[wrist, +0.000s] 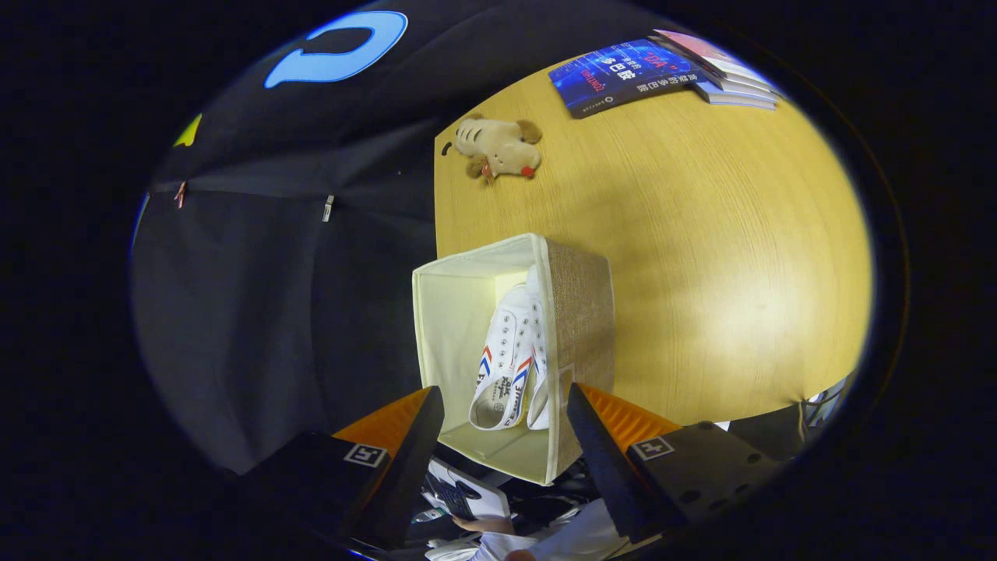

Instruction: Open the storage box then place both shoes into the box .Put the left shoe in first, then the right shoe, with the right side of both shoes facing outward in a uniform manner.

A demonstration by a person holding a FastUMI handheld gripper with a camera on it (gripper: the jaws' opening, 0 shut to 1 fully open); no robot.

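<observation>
My one camera rides on the gripper [502, 401] and looks forward along its two fingers, which stand spread apart at the bottom of my view. I'm looking steeply down from above onto the open box [475, 312] and the shoes [510, 358] in it, seen between and just ahead of the fingers. The box is near; the table [701, 257] stretches beyond it, with the toy [498, 146] and the books [662, 72] farther off. The fisheye bends the table's edges.
</observation>
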